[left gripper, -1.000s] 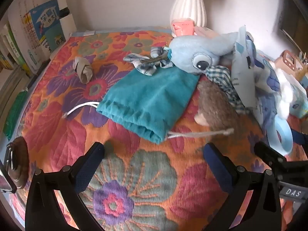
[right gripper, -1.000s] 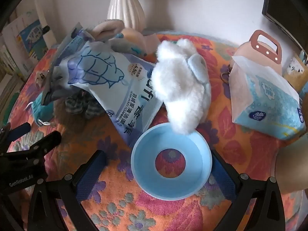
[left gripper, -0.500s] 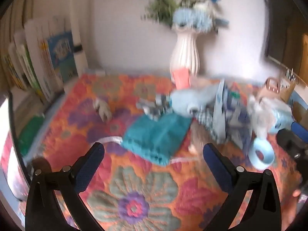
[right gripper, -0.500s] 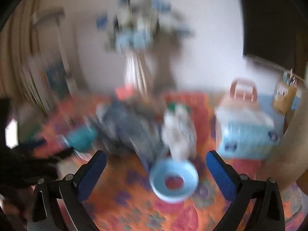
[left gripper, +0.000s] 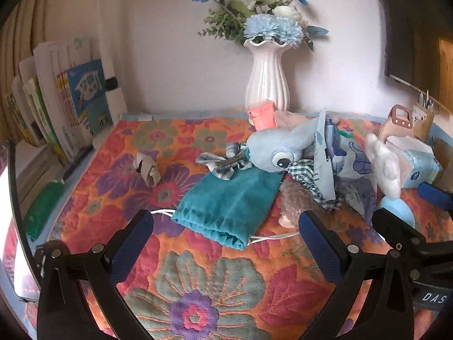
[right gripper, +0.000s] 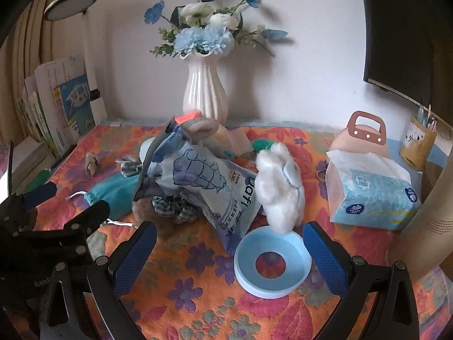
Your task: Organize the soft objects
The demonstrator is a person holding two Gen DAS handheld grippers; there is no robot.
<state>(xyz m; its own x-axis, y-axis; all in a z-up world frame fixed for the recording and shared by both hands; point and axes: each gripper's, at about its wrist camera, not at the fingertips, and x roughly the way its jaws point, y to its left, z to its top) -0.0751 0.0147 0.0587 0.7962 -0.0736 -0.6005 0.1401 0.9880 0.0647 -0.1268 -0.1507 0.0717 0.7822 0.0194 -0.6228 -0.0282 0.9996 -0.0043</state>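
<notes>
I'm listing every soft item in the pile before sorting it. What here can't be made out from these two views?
- Brown furry toy: left wrist view, mostly under the checked cloth; its shape is unclear.
- Blue plush: its body is hidden behind the printed bag.
- Items behind the printed bag in the right wrist view: only tan and green scraps show.
- Pouch contents: cloth hides them.

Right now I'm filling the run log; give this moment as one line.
left gripper: open, empty, facing teal pouch | right gripper: open, empty, facing blue ring | white plush: resting on ring
</notes>
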